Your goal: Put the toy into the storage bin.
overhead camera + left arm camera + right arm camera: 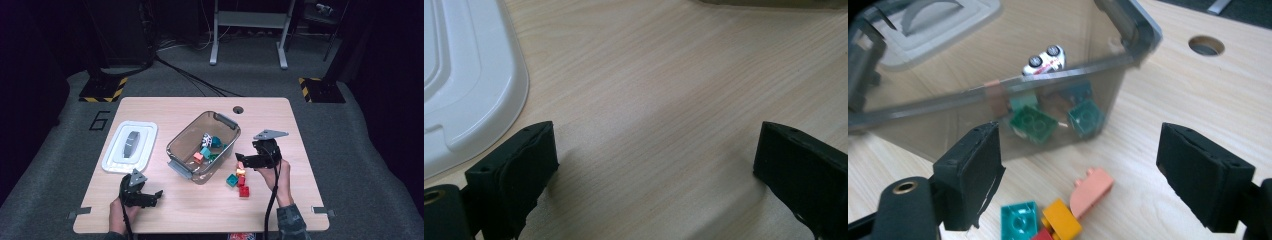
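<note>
- High view: a smoky, see-through plastic bin (202,145) stands mid-table, and it serves as the landmark here. Several small toy bricks already lie inside it, beside a black-and-white toy car (206,139).
- High view: just right of the bin, on the pale wooden table (165,107), a little cluster of bricks waits: a teal brick (232,180), a red brick (244,190), and a yellow and a pink one under the right gripper (245,162).
- High view: the left gripper (150,196) rests on the table near the bin's front-left corner. A white plastic lid (129,146) lies flat to the left of the bin.
- Left gripper view: its jaws stand wide apart over bare wood with nothing between them; the lid's edge (469,85) lies at one side.
- Right gripper view: the jaws are spread wide and empty, hanging just above the loose bricks outside the bin's near wall (998,125). The pink brick (1091,191), yellow brick (1062,219) and teal brick (1019,220) sit below them.
- Judgement: the sorting looks partly done; about four bricks remain outside. The bin's tall wall stands between them and the inside, so each must be lifted over it.
</note>
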`<state>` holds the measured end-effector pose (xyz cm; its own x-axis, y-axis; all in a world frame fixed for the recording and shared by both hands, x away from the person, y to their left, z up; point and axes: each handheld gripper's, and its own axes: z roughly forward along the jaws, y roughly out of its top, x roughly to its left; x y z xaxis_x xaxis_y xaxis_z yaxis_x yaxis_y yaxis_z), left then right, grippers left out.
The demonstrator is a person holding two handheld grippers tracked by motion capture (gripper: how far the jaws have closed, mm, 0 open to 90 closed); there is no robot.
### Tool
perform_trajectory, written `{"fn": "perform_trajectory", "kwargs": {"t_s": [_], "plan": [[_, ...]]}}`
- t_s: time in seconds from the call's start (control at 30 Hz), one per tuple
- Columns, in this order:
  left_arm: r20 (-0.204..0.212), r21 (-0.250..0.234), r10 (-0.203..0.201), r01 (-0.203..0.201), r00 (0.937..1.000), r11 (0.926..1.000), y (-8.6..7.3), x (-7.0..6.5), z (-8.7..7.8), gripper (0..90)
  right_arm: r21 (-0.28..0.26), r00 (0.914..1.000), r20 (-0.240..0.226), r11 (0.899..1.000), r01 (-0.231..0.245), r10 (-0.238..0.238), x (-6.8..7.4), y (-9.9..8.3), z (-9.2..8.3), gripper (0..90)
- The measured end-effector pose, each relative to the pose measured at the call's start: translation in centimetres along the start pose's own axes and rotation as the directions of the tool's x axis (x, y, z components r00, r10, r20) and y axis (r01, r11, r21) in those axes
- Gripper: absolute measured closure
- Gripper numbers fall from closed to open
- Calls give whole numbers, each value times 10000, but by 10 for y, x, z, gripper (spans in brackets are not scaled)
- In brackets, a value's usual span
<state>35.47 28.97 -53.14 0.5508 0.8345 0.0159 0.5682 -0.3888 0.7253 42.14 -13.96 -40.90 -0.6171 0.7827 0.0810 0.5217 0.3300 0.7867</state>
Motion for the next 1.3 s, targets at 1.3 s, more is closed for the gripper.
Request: {"fn": "perform_trajectory", "kwargs": {"t_s": [1.3], "plan": [[-43,1,17,-17,10000,10000,0,0,0,37,1378,9970,548,9885,-617,546,-3,-62,49,154]]}}
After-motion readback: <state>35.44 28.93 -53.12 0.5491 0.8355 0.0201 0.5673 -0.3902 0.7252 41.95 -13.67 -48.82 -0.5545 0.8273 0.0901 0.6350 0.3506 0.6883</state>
